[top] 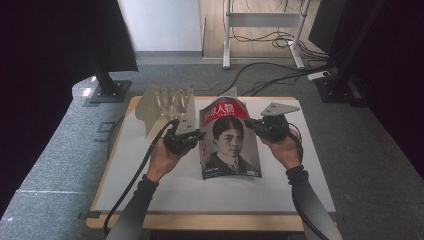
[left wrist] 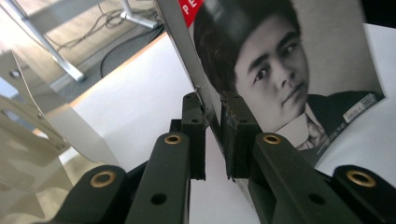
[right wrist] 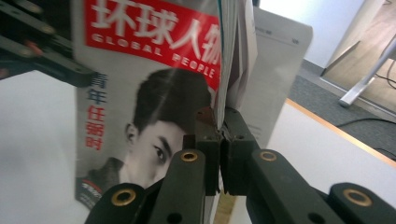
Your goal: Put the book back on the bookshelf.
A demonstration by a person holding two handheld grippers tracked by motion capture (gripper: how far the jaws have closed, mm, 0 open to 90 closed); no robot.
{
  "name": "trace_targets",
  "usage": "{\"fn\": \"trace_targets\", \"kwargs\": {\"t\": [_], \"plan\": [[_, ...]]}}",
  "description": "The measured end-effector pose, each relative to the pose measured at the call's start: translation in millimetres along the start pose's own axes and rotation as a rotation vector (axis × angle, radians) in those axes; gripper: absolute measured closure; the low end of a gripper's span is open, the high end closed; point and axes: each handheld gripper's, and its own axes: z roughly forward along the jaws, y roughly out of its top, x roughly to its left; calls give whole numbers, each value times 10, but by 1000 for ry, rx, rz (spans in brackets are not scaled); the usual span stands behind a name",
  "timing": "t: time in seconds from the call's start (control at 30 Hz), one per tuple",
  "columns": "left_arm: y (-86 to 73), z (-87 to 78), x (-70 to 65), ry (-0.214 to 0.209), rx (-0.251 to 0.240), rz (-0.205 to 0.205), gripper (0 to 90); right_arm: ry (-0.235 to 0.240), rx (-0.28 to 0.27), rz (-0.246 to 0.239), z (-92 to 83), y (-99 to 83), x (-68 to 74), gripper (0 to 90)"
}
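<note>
Keep left gripper [top: 199,135] and right gripper [top: 248,123] clamped on opposite magazine [top: 230,145] edges; lift evenly, cover taut, clear of rack [top: 165,107] behind magazine.

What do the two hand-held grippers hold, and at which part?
Both hold the magazine: the left hand-held gripper pinches its left edge, the right hand-held gripper its right edge.

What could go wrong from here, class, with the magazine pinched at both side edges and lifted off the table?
1. The left gripper nips only the magazine's thin edge, so it could slip out.
2. By the right gripper the pages fan apart; loose ones might tear or droop.
3. The rack stands close behind, so a swing could knock it.
</note>
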Motion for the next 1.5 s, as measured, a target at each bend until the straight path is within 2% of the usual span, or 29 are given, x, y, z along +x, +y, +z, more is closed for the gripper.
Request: {"fn": "trace_targets", "kwargs": {"t": [0.1, 0.17, 0.23, 0.3, 0.4, 0.53, 0.73, 0.8, 0.9, 1.03, 1.2, 1.37, 1.5], "plan": [[1, -66, -38, 35, -52, 45, 836, 10, -34, 26, -20, -9, -17, 856], [-27, -104, -44, 20, -49, 57, 842, 6, -39, 24, -39, -11, -4, 858], [-74, -141, -29, -22, -62, 36, 840, 7, -34, 13, -61, -29, 7, 858], [-91, -168, -10, -84, -58, 8, 823, 19, -42, 18, -97, -54, 11, 859], [-44, -167, -10, -129, -24, -12, 812, 30, -42, 7, -149, -81, 30, 857], [68, -113, -6, -124, 7, -18, 746, 38, -35, -15, -217, -119, 51, 856], [259, 34, 32, -133, 31, -42, 686, 48, -37, -16, -258, -159, 62, 855], [292, 74, 35, -129, 25, -53, 714, 52, -36, -16, -268, -170, 58, 854], [301, 87, 47, -129, 26, -48, 846, 47, -31, -21, -283, -189, 48, 849], [281, 67, 72, -150, 16, -58, 867, 41, -22, -16, -306, -227, 7, 828], [285, -35, 112, -162, 0, -69, 868, -7, 7, -17, -319, -271, -27, 720], [285, -164, 164, -159, 16, -76, 869, -40, 45, -5, -274, -384, -50, 572], [251, -286, 237, -156, 30, -99, 870, -61, 82, 3, -206, -514, -67, 458]]}}
